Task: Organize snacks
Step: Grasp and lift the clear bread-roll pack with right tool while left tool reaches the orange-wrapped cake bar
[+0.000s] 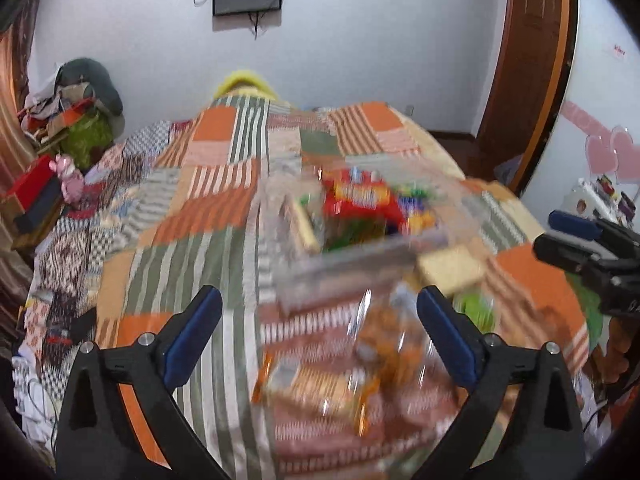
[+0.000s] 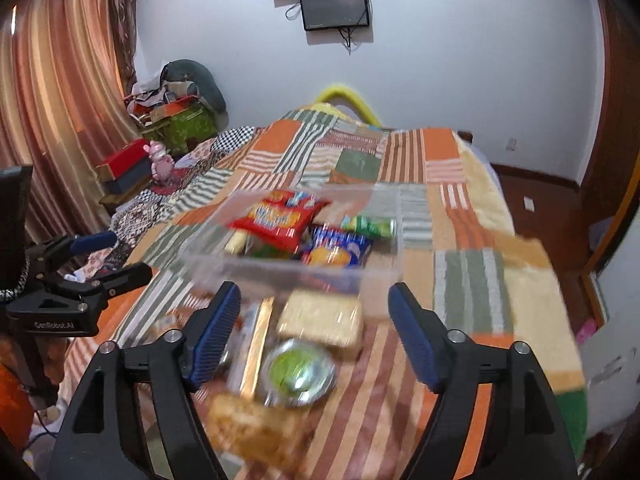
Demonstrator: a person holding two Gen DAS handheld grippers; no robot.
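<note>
A clear plastic bin (image 2: 280, 270) sits on the patchwork bedspread (image 2: 472, 280) and holds a red snack bag (image 2: 276, 218), a blue packet (image 2: 340, 248) and a green packet (image 2: 370, 226). Loose snacks lie in front of it: a pale cracker pack (image 2: 320, 316), a green foil cup (image 2: 298, 372), a gold bar (image 2: 256, 348) and an orange packet (image 2: 248, 432). My right gripper (image 2: 314, 328) is open above them. My left gripper (image 1: 320, 336) is open over orange snack packets (image 1: 320, 388), blurred. The bin (image 1: 340, 276) lies just ahead.
The bed's right edge drops to a wooden floor (image 2: 548, 200). Boxes and a pile of clothes (image 2: 176, 108) stand at the far left by the curtain (image 2: 52, 92). A wooden door (image 1: 528, 52) is at the right. Each gripper shows at the side of the other's view.
</note>
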